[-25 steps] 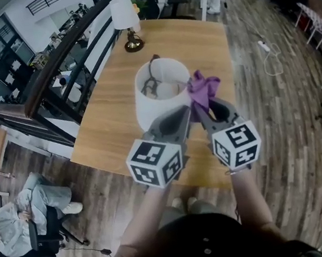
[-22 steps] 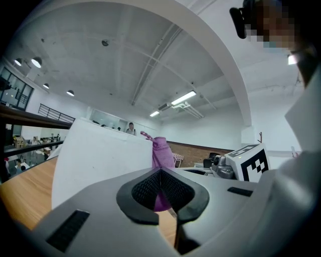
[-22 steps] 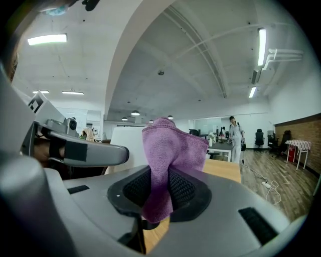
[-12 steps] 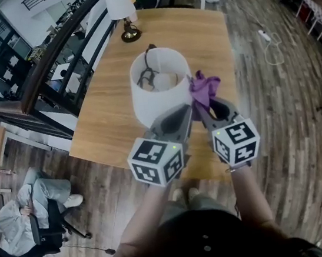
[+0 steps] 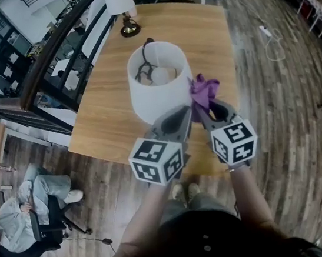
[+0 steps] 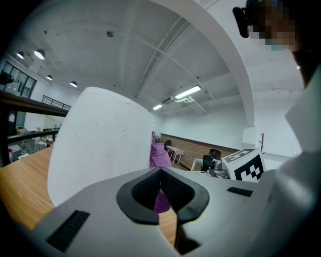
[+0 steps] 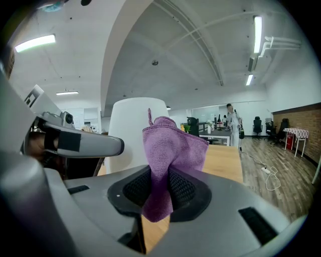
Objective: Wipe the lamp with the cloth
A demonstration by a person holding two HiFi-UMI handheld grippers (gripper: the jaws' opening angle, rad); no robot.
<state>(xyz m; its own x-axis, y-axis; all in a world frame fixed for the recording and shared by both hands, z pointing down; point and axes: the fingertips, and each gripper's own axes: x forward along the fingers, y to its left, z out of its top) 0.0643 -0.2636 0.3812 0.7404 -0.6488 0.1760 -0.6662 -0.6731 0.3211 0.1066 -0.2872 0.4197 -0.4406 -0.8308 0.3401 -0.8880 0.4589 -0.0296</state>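
Cloth [image 5: 204, 91] pinched in right tool [image 5: 203, 108], raised beside lamp [image 5: 159, 92].

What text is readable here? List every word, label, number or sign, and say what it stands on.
None can be read.
The cube on the left gripper and the cube on the right gripper bear only black-and-white square patterns, no letters or digits.
The lampshade and purple cloth are plain.
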